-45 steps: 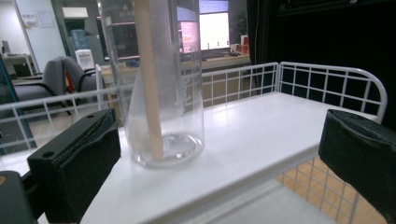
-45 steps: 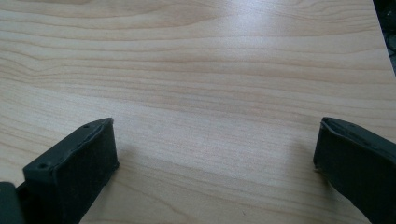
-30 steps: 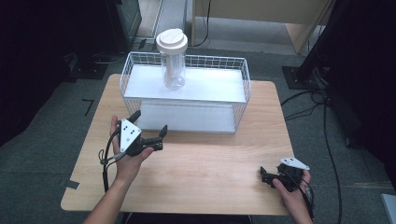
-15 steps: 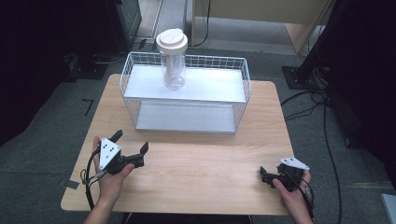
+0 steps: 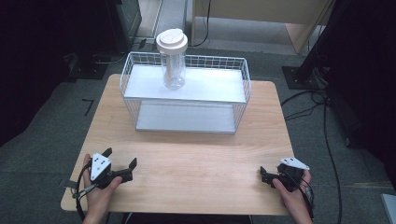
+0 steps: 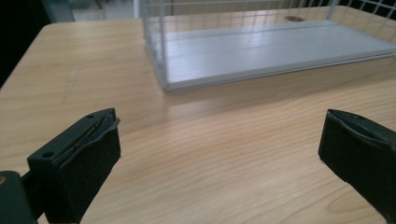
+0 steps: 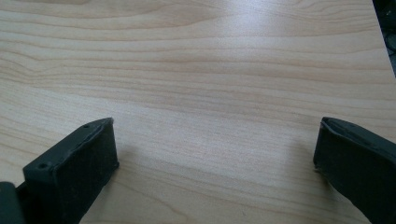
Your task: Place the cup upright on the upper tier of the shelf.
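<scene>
A clear bottle (image 5: 173,65) with a white lid stands upright on the top shelf of a white wire rack (image 5: 244,93) at the far middle of the wooden table (image 5: 196,158). My left gripper (image 5: 121,157) rests near the table's front left corner, open and holding nothing. In the left gripper view its jaws (image 6: 219,144) stand wide apart, aimed at the rack's lower shelf (image 6: 261,51). Near the front right corner my right gripper (image 5: 265,176) is open too. The right gripper view has its jaws (image 7: 215,149) spread over bare wood.
The rack's lower shelf (image 5: 187,119) holds nothing. Dark floor surrounds the table, with cables (image 5: 327,140) trailing on the right and dark equipment at the back left. Bare wood lies between the rack and both grippers.
My left gripper has drawn back from the rack toward the table's front left corner, staying open. The right gripper has not moved.
</scene>
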`<state>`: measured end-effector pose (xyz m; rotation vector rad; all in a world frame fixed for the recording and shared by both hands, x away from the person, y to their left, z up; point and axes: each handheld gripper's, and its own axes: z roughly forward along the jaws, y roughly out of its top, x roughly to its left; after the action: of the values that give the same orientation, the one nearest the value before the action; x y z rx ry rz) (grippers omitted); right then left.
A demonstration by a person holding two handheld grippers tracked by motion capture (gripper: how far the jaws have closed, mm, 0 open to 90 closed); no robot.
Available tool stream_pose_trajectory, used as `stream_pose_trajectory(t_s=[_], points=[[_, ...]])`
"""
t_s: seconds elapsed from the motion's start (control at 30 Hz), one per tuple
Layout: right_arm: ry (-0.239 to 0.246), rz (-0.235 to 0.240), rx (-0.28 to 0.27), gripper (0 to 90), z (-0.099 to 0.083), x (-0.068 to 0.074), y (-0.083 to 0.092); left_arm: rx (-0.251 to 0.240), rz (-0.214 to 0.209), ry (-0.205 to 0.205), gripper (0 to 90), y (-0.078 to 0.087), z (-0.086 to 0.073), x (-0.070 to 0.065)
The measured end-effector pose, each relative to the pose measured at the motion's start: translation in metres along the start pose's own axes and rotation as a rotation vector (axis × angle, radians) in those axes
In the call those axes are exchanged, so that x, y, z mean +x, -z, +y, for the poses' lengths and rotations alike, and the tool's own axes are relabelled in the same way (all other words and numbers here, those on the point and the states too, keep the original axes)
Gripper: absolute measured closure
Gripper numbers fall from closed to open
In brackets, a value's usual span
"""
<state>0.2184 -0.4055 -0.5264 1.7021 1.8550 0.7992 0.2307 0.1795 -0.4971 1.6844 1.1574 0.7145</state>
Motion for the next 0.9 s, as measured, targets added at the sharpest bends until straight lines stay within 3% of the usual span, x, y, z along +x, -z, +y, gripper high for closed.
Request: stream_pose_trajectory(t_s=[0.17, 0.4, 0.5, 0.6, 0.9], points=[[0.000, 0.000, 0.000, 0.0, 0.000, 0.000, 0.000, 0.033, 0.042, 0.038, 0.0, 0.011, -0.010, 0.020], [0.000, 0.000, 0.000, 0.0, 0.000, 0.000, 0.000, 0.108, 0.111, 0.019, 0.0, 0.015, -0.017, 0.036], [0.000, 0.000, 0.000, 0.0, 0.000, 0.000, 0.000, 0.153, 0.120, 0.034, 0.0, 0.011, -0.019, 0.036], [0.000, 0.000, -0.001, 0.0, 0.000, 0.000, 0.000, 0.190, 0.134, 0.001, 0.0, 0.008, -0.019, 0.033], [-0.001, 0.000, 0.000, 0.0, 0.000, 0.000, 0.000, 0.289, 0.169, -0.033, 0.0, -0.001, -0.018, 0.030]])
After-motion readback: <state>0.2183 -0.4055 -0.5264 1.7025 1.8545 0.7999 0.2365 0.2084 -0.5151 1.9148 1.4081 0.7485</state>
